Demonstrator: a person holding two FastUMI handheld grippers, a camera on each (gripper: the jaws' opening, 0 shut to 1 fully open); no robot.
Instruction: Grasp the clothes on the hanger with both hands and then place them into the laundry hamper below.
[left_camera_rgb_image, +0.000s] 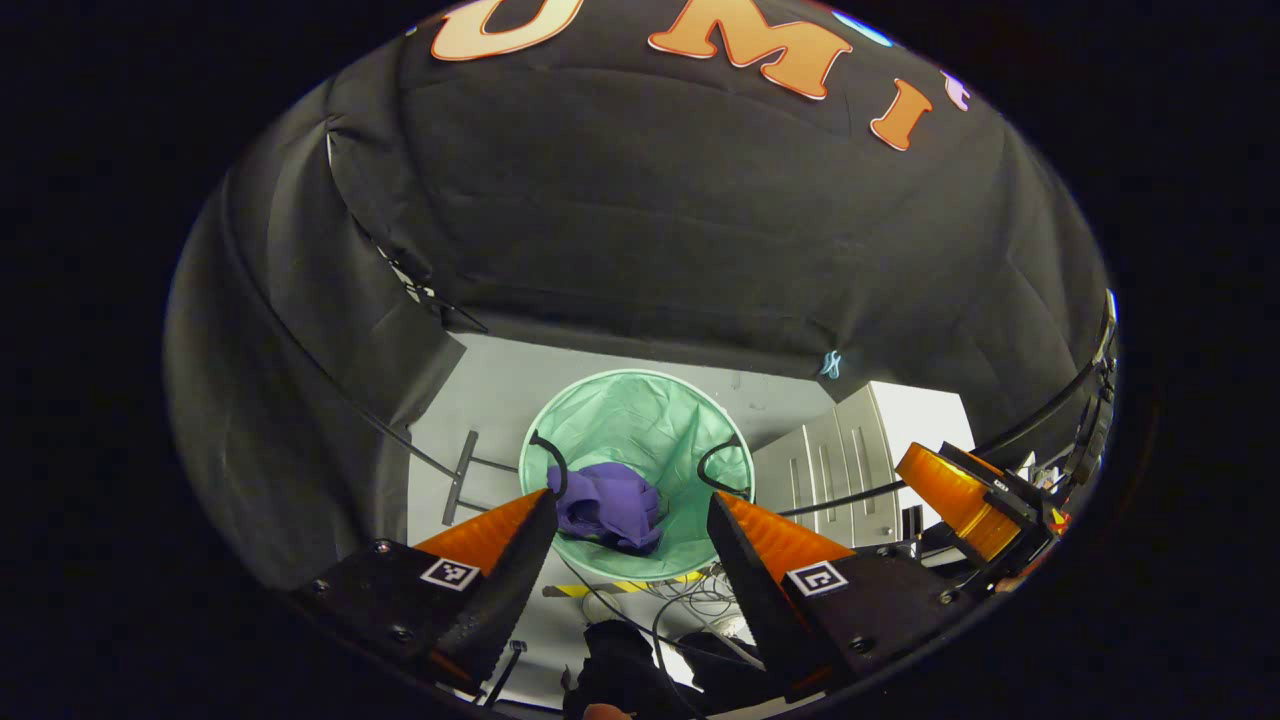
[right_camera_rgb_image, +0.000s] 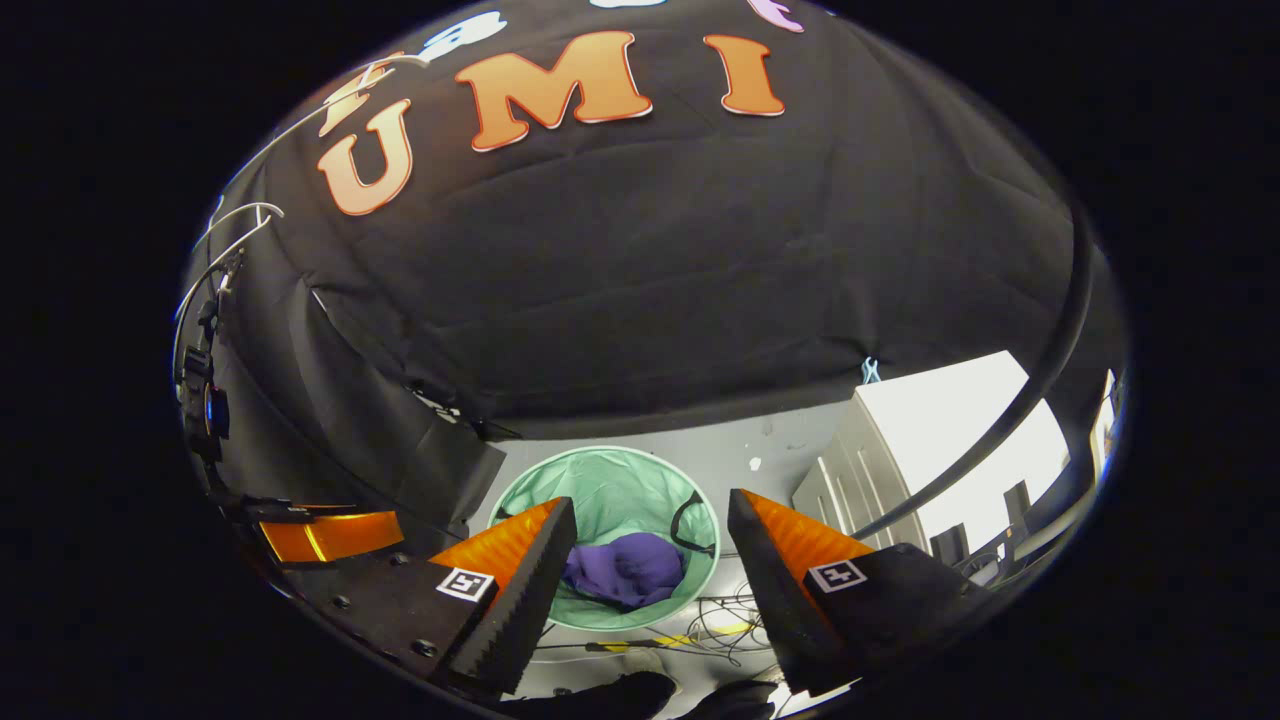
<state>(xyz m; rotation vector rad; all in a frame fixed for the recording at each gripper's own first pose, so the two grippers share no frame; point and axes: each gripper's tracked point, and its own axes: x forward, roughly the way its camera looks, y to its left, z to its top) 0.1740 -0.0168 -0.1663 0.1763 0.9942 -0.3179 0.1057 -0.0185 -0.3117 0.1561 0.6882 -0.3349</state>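
Note:
A purple garment (left_camera_rgb_image: 610, 505) lies crumpled inside the round green laundry hamper (left_camera_rgb_image: 640, 410) on the floor below. My left gripper (left_camera_rgb_image: 632, 512) hangs above the hamper, open, with nothing between its fingers. In the right gripper view the same purple garment (right_camera_rgb_image: 625, 568) rests in the green hamper (right_camera_rgb_image: 615, 485). There my right gripper (right_camera_rgb_image: 650, 530) is open and empty, held above the hamper. The right gripper (left_camera_rgb_image: 965, 495) also shows at the right edge of the left gripper view. Part of the left gripper (right_camera_rgb_image: 325, 535) appears at the lower left of the right gripper view.
A white cabinet (left_camera_rgb_image: 860, 450) stands right of the hamper, also seen as the cabinet (right_camera_rgb_image: 930, 440) in the right gripper view. A black rail (right_camera_rgb_image: 1010, 420) curves across it. Cables (left_camera_rgb_image: 690, 595) and a yellow-black tape strip (left_camera_rgb_image: 620, 587) lie on the floor near the hamper. A wire hanger (right_camera_rgb_image: 225, 225) hangs upper left.

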